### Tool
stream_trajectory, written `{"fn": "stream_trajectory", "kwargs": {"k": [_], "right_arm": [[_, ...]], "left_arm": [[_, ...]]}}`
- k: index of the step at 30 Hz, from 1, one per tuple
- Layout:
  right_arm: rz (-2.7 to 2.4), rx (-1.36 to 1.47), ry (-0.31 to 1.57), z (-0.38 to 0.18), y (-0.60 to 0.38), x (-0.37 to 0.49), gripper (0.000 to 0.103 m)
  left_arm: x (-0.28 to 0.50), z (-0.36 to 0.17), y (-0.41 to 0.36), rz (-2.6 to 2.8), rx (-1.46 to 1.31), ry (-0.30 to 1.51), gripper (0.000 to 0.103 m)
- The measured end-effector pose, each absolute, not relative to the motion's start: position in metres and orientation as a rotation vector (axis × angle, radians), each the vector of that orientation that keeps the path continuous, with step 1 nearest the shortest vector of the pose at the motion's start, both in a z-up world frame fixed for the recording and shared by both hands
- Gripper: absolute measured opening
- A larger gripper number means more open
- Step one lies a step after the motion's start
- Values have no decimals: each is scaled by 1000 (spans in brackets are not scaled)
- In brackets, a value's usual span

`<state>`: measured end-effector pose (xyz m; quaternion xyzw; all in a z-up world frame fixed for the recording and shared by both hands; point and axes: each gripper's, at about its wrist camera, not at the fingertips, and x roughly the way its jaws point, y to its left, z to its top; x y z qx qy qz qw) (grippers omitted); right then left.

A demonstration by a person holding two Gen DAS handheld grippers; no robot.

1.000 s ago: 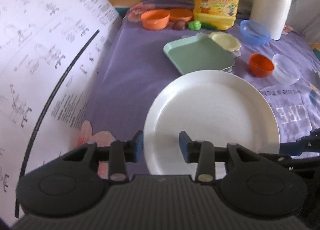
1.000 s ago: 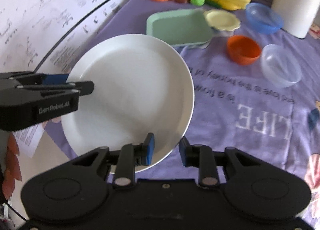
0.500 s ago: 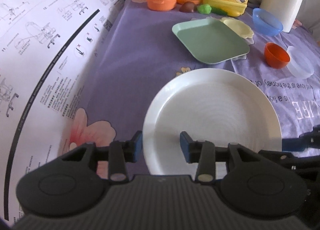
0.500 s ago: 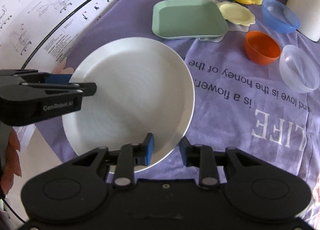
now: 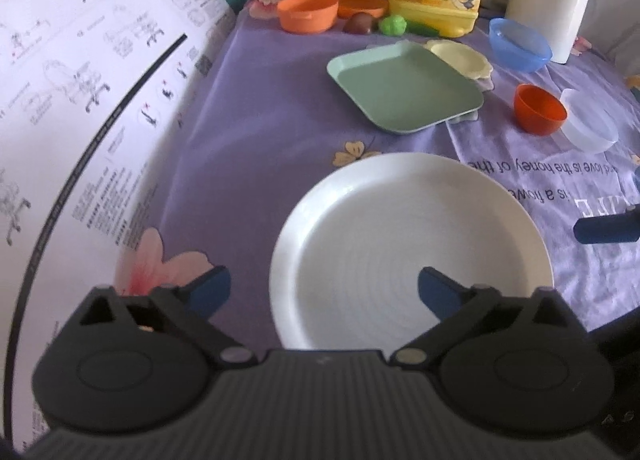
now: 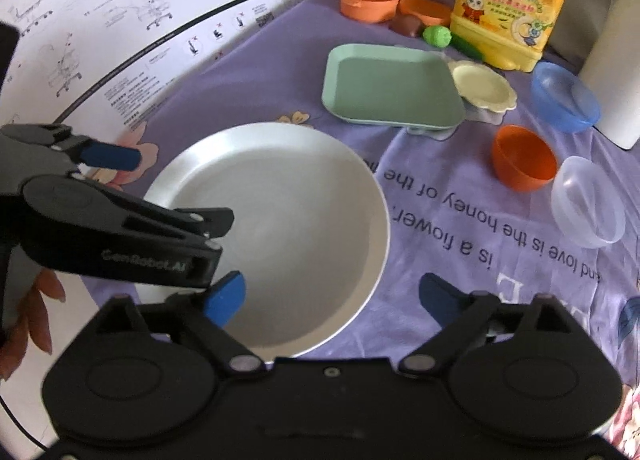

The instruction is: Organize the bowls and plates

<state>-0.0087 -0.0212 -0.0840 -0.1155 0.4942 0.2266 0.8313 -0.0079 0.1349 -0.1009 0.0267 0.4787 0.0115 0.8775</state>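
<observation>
White round plate flat on the purple cloth at the near edge of the desk, likely set down as a stack base. Left gripper and right gripper both with fingers spread apart, clamped on nothing. Green square plate farther back. Right view alone shows the left gripper's side over the plate's left rim.

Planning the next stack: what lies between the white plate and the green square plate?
Only bare purple tablecloth with a printed flower separates white plate from green square plate, clearest in the right wrist view.
</observation>
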Motion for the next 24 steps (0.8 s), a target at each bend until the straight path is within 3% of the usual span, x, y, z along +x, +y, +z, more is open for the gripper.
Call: {"fn": "stream_trajectory", "kwargs": {"k": [6,24], "right_arm": [[462,-205,1038,-79,-35,-6,102],[386,-84,998,-60,-79,10,103]], "left_arm": [[-5,-98,137,40,43,1022,103],[8,-71,145,74,42,957,103]]}}
